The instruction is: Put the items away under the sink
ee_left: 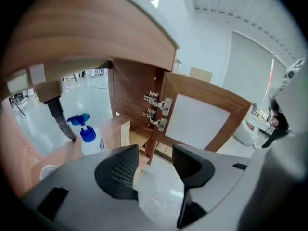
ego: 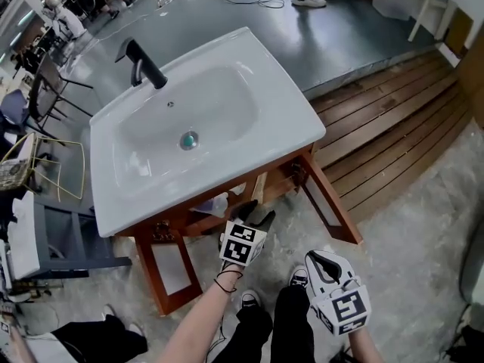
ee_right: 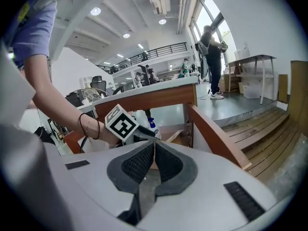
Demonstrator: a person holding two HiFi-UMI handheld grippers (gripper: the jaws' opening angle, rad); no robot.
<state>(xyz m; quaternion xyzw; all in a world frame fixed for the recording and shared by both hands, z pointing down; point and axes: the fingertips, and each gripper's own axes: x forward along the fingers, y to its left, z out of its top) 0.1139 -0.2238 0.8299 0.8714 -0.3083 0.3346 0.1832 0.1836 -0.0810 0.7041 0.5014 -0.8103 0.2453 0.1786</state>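
Note:
A white bottle with a blue pump top [ee_left: 87,137] stands on the shelf inside the wooden cabinet [ego: 227,212] under the white sink [ego: 204,119]; it shows again in the right gripper view as the bottle [ee_right: 151,123]. My left gripper [ee_left: 154,160] is open and empty, its jaws just outside the cabinet's opening and to the right of the bottle. In the head view the left gripper [ego: 255,213] points into the cabinet front. My right gripper [ee_right: 154,150] is shut with nothing in it, and the right gripper [ego: 321,263] hangs back near the person's legs.
Both cabinet doors stand open: the right door [ee_left: 202,121] with metal hinges [ee_left: 156,109], and the left door [ego: 172,267]. A black tap [ego: 144,63] rises from the sink. A wooden deck [ego: 393,119] lies at the right. A dark drain pipe [ee_left: 60,117] runs behind the bottle.

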